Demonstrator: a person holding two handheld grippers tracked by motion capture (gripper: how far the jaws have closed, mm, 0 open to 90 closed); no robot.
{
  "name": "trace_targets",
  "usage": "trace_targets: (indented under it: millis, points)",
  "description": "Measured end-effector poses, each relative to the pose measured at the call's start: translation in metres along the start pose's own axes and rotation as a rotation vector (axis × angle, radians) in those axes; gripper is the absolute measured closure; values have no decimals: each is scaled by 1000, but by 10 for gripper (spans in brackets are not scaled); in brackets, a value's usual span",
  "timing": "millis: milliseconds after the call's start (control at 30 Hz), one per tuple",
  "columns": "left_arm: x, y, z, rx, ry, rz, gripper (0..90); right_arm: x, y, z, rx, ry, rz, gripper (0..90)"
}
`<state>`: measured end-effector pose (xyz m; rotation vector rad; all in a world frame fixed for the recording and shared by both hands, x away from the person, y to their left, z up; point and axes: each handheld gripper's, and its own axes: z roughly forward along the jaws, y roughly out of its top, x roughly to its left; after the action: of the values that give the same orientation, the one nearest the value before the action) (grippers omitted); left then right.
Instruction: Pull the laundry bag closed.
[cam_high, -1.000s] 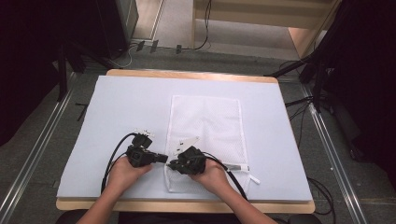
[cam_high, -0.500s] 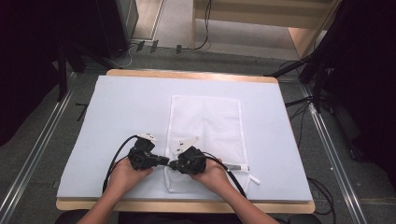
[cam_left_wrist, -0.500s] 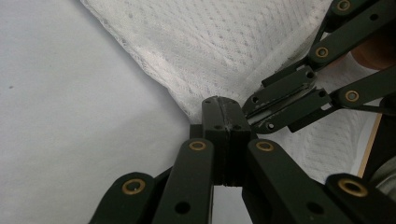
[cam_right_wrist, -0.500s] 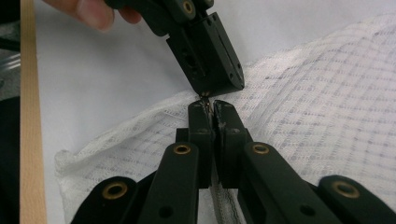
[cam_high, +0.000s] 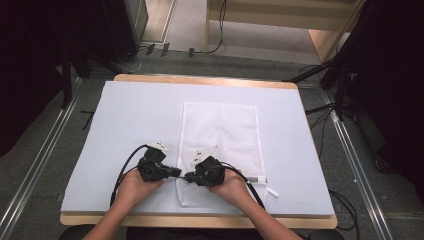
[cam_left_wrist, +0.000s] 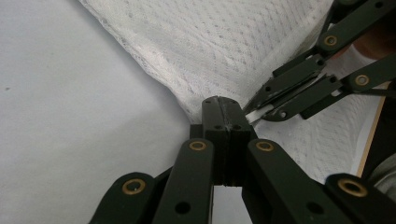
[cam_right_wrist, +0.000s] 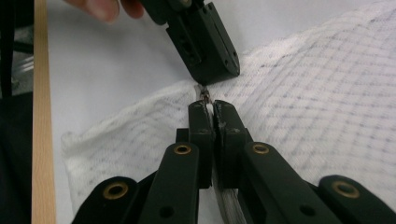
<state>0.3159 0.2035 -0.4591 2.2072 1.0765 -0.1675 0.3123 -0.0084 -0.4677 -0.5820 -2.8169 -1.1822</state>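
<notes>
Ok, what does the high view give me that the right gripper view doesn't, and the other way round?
High view: the whole mesh bag lying flat on the pale mat, and the table's far wooden edge.
Right gripper view: the right claw shut on the bag's edge, with a small metal zipper pull just past its tips.
Both: the left claw shut on the mesh edge, tip to tip with the right one.
</notes>
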Motion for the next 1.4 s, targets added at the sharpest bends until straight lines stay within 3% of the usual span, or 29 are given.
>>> trace_targets:
  millis: [133, 167, 333, 400, 467, 500, 533, 567, 600, 667, 800, 833, 867, 1033, 1100, 1233, 1300, 1400]
  points:
    - [0, 0, 0, -1, 1, 19, 900, -4, -5, -7, 15, -13, -2, 900]
    - [0, 1, 1, -1, -2, -1, 900, -11, -6, -10, -11, 35, 58, 900]
    - [-1, 1, 1, -3, -7, -10, 900, -11, -5, -8, -5, 58, 71, 900]
    - [3, 0, 1, -15, -34, -32, 900, -16, -4, -12, -35, 76, 82, 863]
    - [4, -1, 1, -14, -36, -23, 900, -17, -2, -15, -46, 71, 78, 816]
    - [4, -1, 1, -16, -39, -25, 900, -21, 3, -20, -52, 58, 55, 721]
    - [5, -1, 1, -17, -46, -30, 900, -21, 3, -20, -52, 58, 55, 721]
    - [7, -1, 1, -21, -59, -49, 900, -24, 8, -22, -60, 57, 25, 699]
    - [9, -1, 0, -20, -74, -76, 900, -25, 11, -22, -64, 46, 14, 743]
    - [10, -1, -1, -19, -76, -81, 900, -27, 18, -20, -55, 76, 21, 787]
    - [11, -2, -1, -22, -77, -87, 900, -30, 24, -10, -12, 98, 12, 794]
    - [11, -2, -1, -25, -79, -83, 900, -31, 23, -7, -4, 127, 37, 794]
    - [12, -3, -2, -27, -83, -91, 900, -35, 22, -2, 25, 128, 60, 785]
    - [14, -4, -3, -24, -87, -99, 900, -39, 21, 4, 0, 172, 104, 739]
    - [14, -4, -3, -27, -91, -105, 900, -38, 20, 10, 42, 178, 87, 761]
    - [14, -5, -2, -32, -83, -95, 900, -38, 17, 10, 34, 194, 99, 786]
    - [14, -5, -3, -31, -86, -93, 900, -38, 14, 8, 35, 227, 100, 803]
    - [14, -5, -2, -31, -86, -96, 900, -32, 12, 9, 41, 244, 37, 786]
